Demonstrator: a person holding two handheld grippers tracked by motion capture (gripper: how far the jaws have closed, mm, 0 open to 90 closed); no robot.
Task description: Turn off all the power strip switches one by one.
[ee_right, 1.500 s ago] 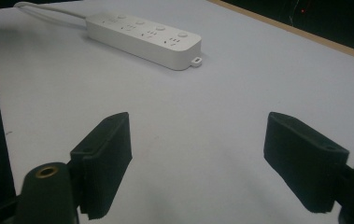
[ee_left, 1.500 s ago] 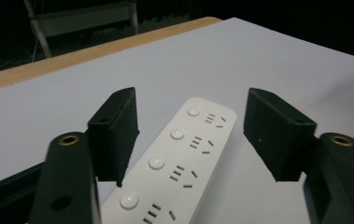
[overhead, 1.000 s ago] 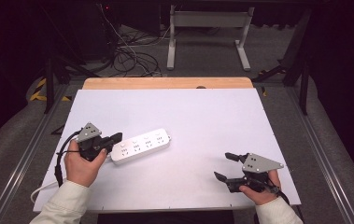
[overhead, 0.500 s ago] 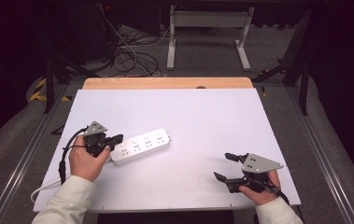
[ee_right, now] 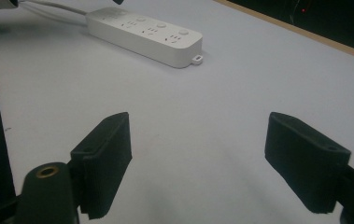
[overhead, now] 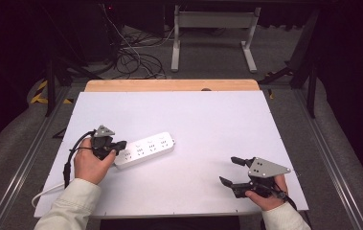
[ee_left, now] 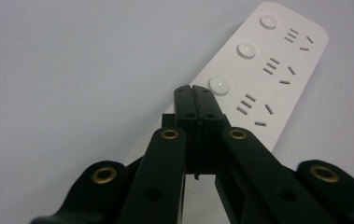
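A white power strip [overhead: 145, 148] lies on the white table [overhead: 208, 120], left of middle, with several sockets and round buttons on top. My left gripper [overhead: 120, 145] is shut with nothing between its jaws, its tips over the strip's left end. In the left gripper view the closed tips [ee_left: 194, 91] sit just short of the nearest round button on the strip [ee_left: 277, 70]. My right gripper [overhead: 232, 171] rests open near the table's front right, well away from the strip. Its wide-apart jaws [ee_right: 198, 140] frame bare table, with the strip [ee_right: 146, 35] farther off.
The strip's white cord [overhead: 45, 194] runs off the front left edge of the table. A wooden strip [overhead: 169, 85] borders the far edge. Beyond it, cables [overhead: 136, 57] and a metal stand [overhead: 212, 28] are on the floor.
My left hand has shifted slightly to the right and down, onto the strip's left end, with its jaws still shut. The right hand and the strip have not moved.
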